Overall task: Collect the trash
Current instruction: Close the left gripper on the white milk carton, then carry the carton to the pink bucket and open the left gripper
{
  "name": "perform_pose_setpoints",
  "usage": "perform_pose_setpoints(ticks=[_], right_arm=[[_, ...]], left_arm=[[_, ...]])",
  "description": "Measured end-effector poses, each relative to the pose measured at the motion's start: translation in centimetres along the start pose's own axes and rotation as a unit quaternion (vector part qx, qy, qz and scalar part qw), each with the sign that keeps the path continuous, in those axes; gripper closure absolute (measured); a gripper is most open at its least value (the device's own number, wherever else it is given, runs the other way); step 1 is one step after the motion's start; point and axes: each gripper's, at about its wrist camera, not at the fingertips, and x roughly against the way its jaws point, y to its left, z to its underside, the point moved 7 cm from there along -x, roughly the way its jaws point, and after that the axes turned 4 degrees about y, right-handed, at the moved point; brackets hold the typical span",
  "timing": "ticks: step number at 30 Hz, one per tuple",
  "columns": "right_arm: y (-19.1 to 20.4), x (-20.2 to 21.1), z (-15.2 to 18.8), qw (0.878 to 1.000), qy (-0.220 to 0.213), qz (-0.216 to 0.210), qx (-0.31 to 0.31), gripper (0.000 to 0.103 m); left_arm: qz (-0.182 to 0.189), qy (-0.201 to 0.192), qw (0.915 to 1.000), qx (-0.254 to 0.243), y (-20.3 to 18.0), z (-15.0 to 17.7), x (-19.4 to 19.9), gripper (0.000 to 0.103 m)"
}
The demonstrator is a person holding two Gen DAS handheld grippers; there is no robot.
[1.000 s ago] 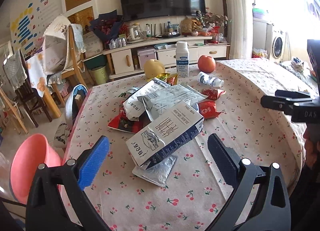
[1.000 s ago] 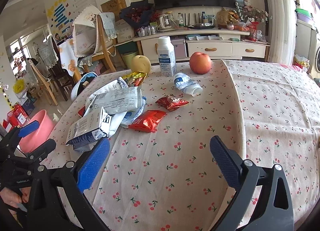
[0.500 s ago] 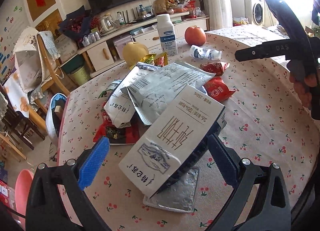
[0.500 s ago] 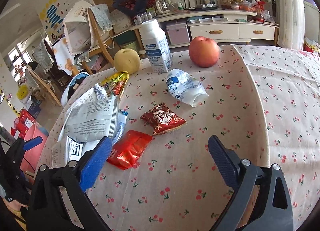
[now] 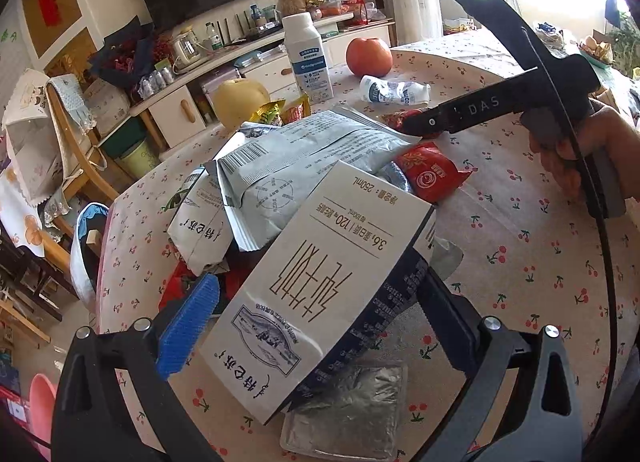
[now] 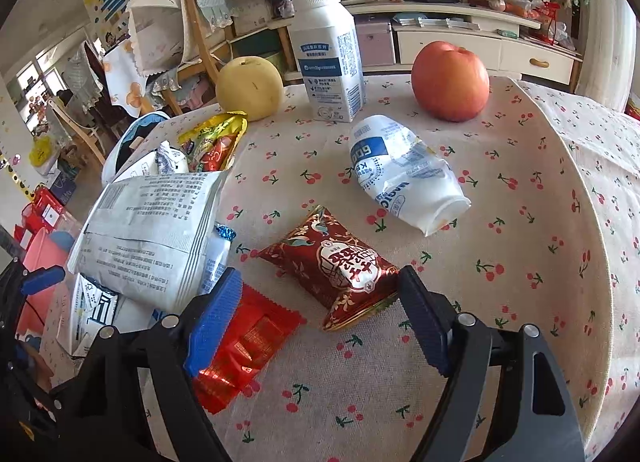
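Observation:
My left gripper (image 5: 316, 326) is open, its fingers on either side of a flattened white milk carton (image 5: 320, 290) that lies on a heap of grey snack bags (image 5: 296, 169) and a silver foil pouch (image 5: 352, 414). My right gripper (image 6: 320, 318) is open, with the patterned red snack packet (image 6: 340, 262) between its fingers and a plain red wrapper (image 6: 244, 346) beside the blue finger. A crushed white bottle (image 6: 404, 177) lies beyond. The right gripper also shows in the left wrist view (image 5: 416, 123).
On the cherry-print tablecloth (image 6: 540, 221) stand a white milk bottle (image 6: 328, 57), a red apple (image 6: 450, 79) and a yellow pear (image 6: 248, 87). A yellow candy wrapper (image 6: 212, 137) lies by the grey bag (image 6: 152, 229). A pink bin (image 5: 40, 402) sits on the floor left.
Both grippers have moved forward and lower. The left one now straddles the milk carton; the right one has closed in over the red packets. Both stay open.

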Motion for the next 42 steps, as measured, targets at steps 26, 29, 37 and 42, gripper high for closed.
perform_pose_setpoints(ticks=[26, 29, 37, 42], right_arm=[[-0.1, -1.4, -1.2, 0.999, -0.002, 0.026, 0.03, 0.017], [0.3, -1.7, -1.6, 0.999, -0.002, 0.021, 0.035, 0.016], [0.9, -1.6, -1.4, 0.998, 0.006, 0.043, 0.054, 0.05], [1.4, -0.6, -1.1, 0.997, 0.001, 0.051, 0.059, 0.052]], left_arm=[[0.083, -0.03, 0.9945, 0.056, -0.4, -1.2, 1.9, 0.004], [0.097, -0.025, 0.9935, 0.053, -1.3, -1.2, 1.6, 0.005], [0.082, -0.023, 0.996, 0.029, -2.8, -0.8, 1.3, 0.03], [0.08, -0.026, 0.995, 0.054, -2.7, -0.6, 1.7, 0.038]])
